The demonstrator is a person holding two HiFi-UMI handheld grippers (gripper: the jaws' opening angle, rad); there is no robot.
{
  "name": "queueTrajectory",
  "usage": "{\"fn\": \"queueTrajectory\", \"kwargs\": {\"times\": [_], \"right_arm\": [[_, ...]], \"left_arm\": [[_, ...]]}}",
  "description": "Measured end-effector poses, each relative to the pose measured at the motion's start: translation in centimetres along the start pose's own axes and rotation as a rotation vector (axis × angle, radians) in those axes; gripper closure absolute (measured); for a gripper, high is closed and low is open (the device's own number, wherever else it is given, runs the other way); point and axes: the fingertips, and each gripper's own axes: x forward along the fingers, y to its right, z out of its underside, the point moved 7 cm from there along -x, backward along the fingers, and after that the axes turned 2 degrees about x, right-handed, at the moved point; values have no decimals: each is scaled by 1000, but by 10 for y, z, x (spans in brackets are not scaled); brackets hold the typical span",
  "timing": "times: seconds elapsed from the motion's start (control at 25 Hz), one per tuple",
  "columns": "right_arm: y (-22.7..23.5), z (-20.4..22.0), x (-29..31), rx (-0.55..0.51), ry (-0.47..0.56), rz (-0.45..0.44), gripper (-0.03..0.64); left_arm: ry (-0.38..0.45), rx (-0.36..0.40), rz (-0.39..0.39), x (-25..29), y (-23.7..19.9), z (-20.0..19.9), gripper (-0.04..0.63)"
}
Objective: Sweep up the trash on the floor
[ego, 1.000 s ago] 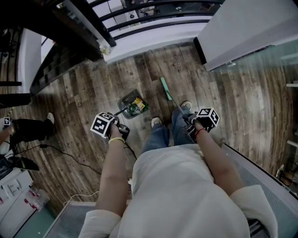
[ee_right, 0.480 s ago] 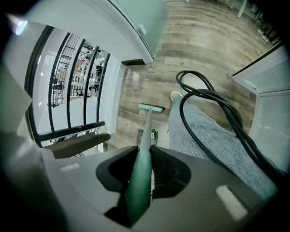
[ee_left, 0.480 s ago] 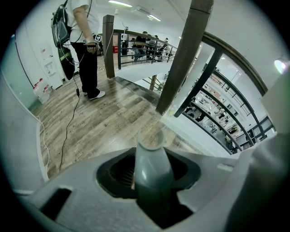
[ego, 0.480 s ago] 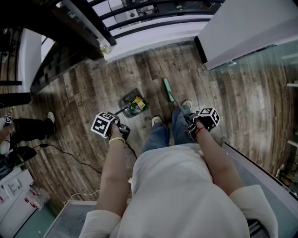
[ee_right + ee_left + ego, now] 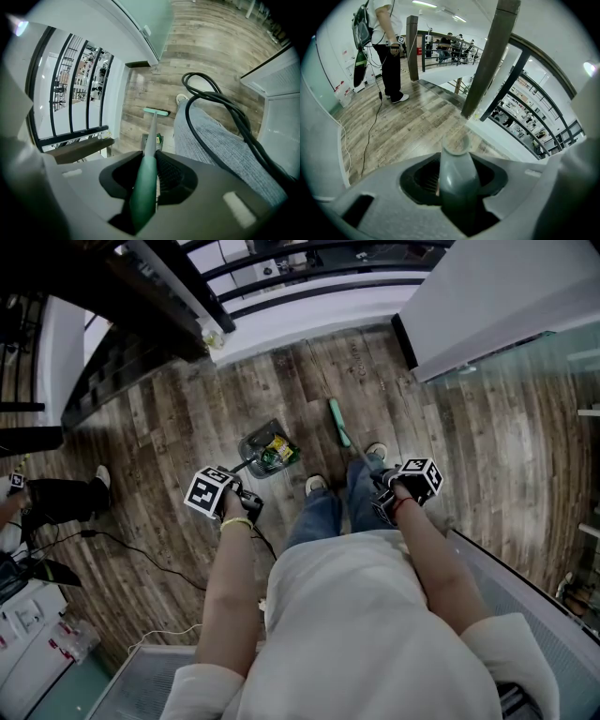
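Observation:
A grey dustpan rests on the wood floor ahead of the person's feet, with green and yellow trash lying in it. My left gripper is shut on the dustpan's long grey handle, which stands up between the jaws of the left gripper. My right gripper is shut on the broom's green handle. The green broom head touches the floor just right of the dustpan. In the right gripper view the broom head lies beyond the dustpan.
A dark wooden post and black railing border the floor ahead. A white cabinet stands at upper right. Another person stands at left, with a black cable trailing across the floor. Glass panels flank the right.
The broom head has shifted slightly right and nearer the feet. The dustpan stays put with the trash in it. Both grippers keep their holds.

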Motion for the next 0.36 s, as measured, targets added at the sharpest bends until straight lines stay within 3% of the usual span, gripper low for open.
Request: {"fn": "queueTrajectory", "kwargs": {"times": [0.36], "right_arm": [[-2, 3, -3, 1, -2, 9, 522]], "left_arm": [[0, -2, 1, -2, -1, -1, 449]]}}
